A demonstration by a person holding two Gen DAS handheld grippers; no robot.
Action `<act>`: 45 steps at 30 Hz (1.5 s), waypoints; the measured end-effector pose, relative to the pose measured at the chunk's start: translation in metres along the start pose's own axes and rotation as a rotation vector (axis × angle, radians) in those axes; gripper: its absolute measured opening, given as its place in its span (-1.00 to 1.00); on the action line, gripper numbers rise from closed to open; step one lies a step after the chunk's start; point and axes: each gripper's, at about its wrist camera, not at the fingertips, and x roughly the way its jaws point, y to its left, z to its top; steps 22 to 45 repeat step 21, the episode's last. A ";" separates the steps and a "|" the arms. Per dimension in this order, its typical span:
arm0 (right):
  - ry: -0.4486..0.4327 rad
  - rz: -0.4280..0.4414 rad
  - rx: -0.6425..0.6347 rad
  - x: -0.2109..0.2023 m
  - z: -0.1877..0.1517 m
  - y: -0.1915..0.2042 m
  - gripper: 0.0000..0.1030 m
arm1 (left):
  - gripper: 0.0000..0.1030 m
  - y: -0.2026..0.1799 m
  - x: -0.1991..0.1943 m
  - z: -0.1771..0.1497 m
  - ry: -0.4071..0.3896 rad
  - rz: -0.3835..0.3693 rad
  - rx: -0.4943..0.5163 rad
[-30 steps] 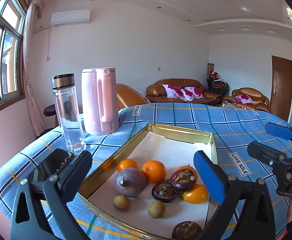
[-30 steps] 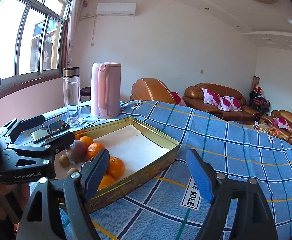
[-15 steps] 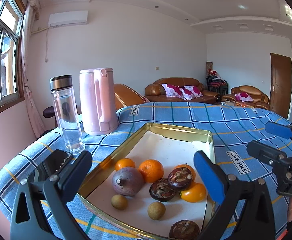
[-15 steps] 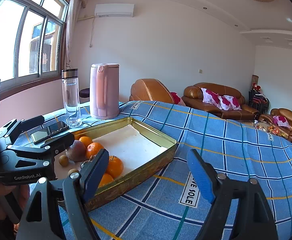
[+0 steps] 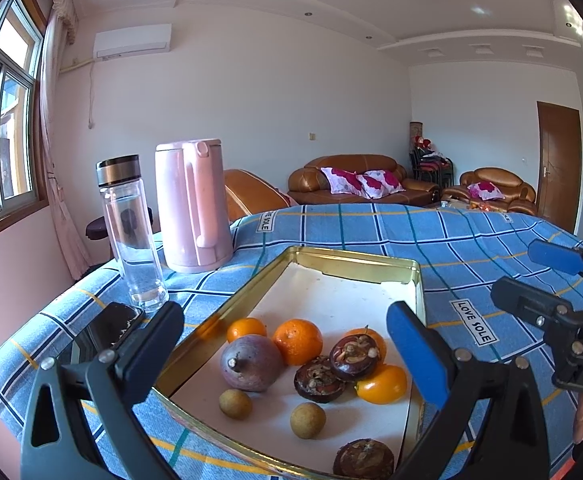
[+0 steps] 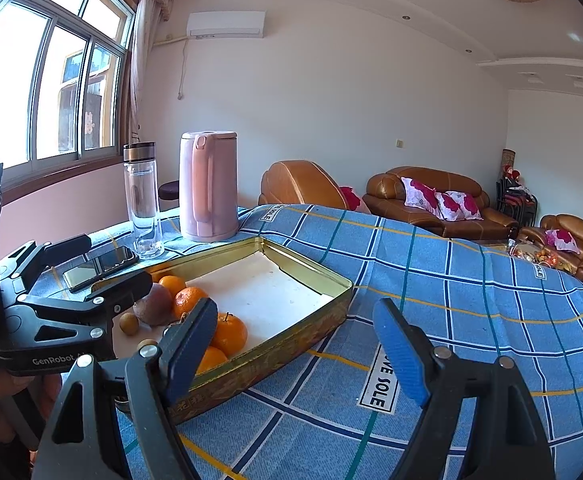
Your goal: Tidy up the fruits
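Home living rm: brown leather sofas (image 5: 361,178) w/ floral pillows, white wall AC unit (image 6: 225,24), pink plastic kettle (image 5: 193,205) sat on blue checked tablecloth (image 6: 451,280).

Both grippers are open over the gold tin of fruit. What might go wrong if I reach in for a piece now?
1. The two dark brown water chestnuts lean on the small orange tangerines; closing on one may nudge the others and set the round fruit rolling.
2. The left gripper hangs just above the gold rectangular tin; a finger could catch its raised rim.
3. The clear glass bottle stands upright beside the black phone; a wide left swing might topple it.
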 end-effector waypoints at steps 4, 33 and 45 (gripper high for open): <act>-0.007 -0.003 -0.004 -0.003 0.000 0.000 0.58 | 1.00 -0.004 -0.003 0.001 -0.009 -0.015 0.006; -0.006 0.001 -0.014 -0.004 -0.005 0.003 0.58 | 1.00 -0.014 -0.006 0.002 -0.013 -0.014 0.031; -0.006 0.001 -0.014 -0.004 -0.005 0.003 0.58 | 1.00 -0.014 -0.006 0.002 -0.013 -0.014 0.031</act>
